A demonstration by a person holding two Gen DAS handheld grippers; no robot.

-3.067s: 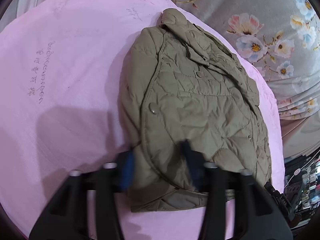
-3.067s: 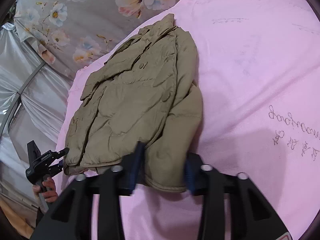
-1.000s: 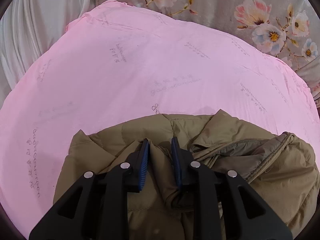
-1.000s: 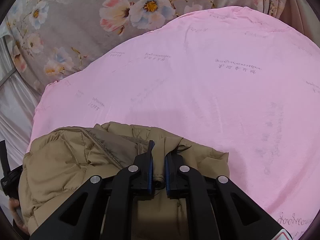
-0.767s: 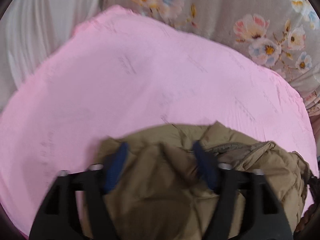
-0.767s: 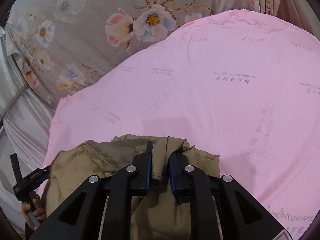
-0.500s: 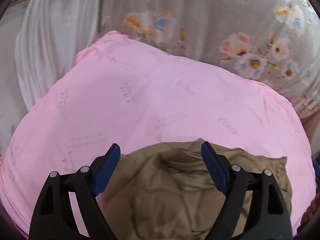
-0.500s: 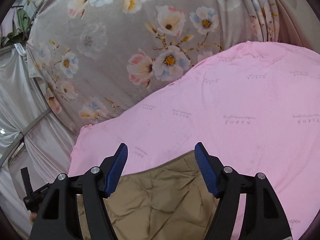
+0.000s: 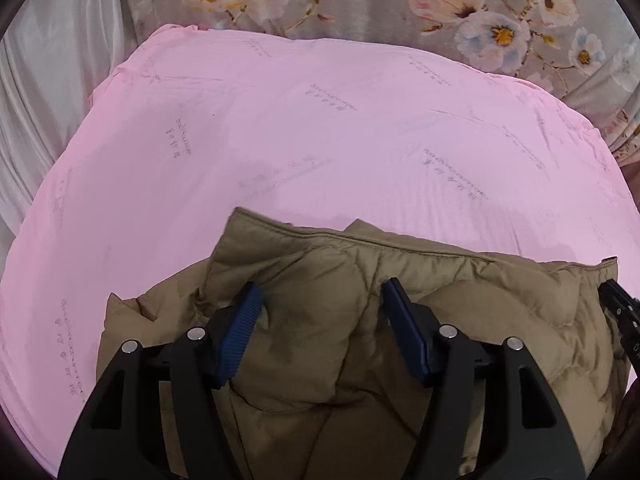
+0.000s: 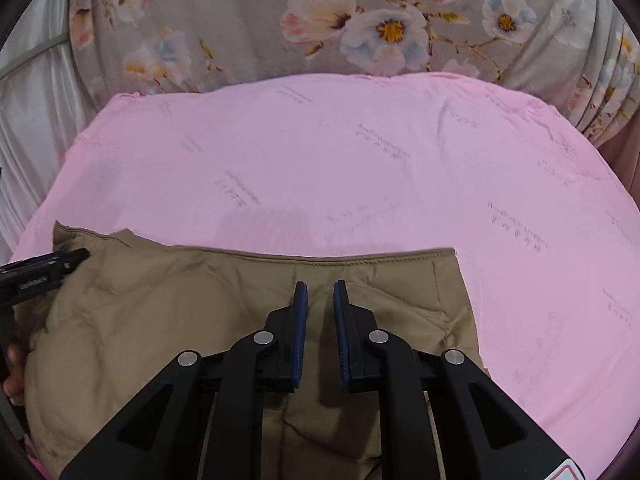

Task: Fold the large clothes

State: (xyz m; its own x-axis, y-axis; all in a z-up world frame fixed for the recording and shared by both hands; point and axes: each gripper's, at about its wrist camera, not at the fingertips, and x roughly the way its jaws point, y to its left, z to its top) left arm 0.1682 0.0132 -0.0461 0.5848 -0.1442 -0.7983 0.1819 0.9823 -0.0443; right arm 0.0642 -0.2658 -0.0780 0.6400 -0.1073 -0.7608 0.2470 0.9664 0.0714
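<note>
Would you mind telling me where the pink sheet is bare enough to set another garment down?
The pink sheet is bare from the olive jacket's far hem to the floral curtain, and also right of the jacket. The near edge is crowded: the jacket lies there under the left gripper and the right gripper.

Place: a home bedroom, by all visible signs.
Bed: a pink sheet [image 10: 360, 168] printed with small grey lettering covers a wide, soft surface.
Backdrop: grey floral curtain [image 10: 360, 28] hangs in folds just behind the bed.
Side: pale satin drape [image 9: 36, 92] at the left edge.
</note>
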